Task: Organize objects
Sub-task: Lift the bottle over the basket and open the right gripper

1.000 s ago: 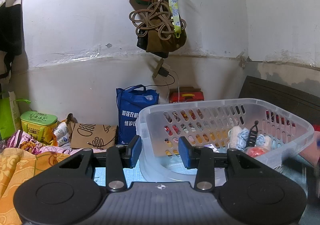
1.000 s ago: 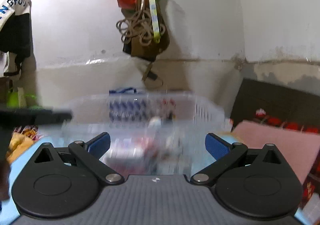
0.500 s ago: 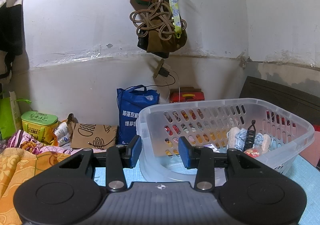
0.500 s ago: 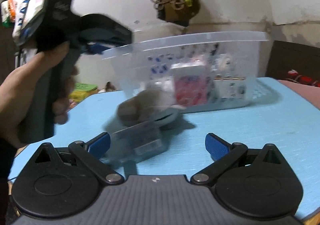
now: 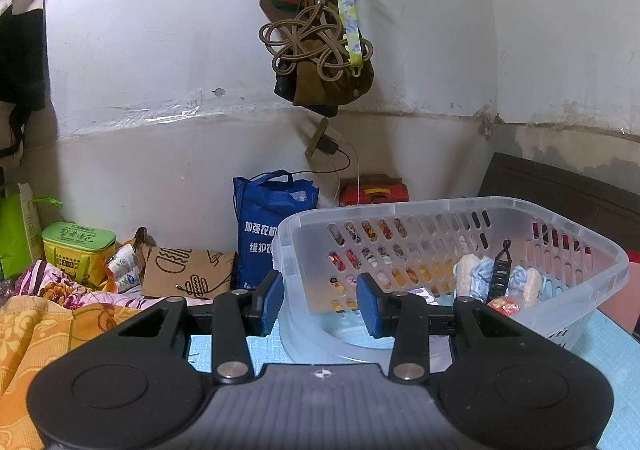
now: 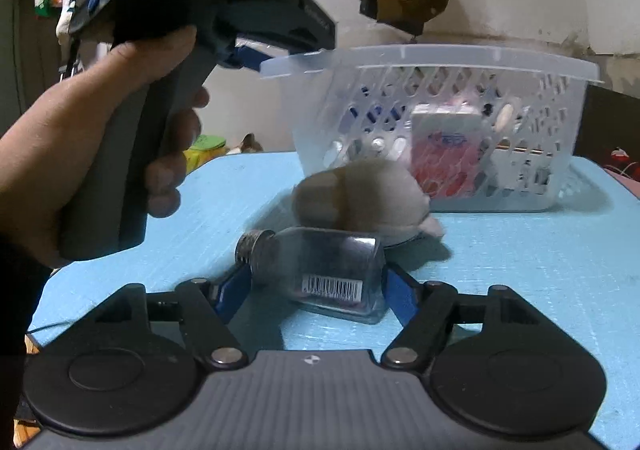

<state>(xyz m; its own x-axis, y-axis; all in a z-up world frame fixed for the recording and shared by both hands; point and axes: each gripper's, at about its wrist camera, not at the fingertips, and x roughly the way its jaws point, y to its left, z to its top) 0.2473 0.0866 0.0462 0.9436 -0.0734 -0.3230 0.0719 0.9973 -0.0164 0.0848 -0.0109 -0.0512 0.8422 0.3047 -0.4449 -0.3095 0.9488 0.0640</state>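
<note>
I read this as a job partly done: the clear plastic basket on the blue table already holds a red-and-white packet, and from my left camera I also see some pale yarn-like bundles and a black clip lying against its far wall. What is left on the table, as far as I can see, is a small glass bottle with a metal screw cap and a barcode label, lying on its side, and just behind it a soft beige thing that touches or nearly touches it (it is blurred, so I can only guess at a plush toy or a bundled cloth). My right gripper has its blue pads on either side of the bottle, close in but, by my judgement, not yet pressed home; there seems to be a sliver of gap at the cap end. My left gripper is held at the basket's near corner with its jaws apart and nothing between them, apparently doing no work at present. So the bottle comes next, then the beige item, and I would expect both to go into the basket.
</note>
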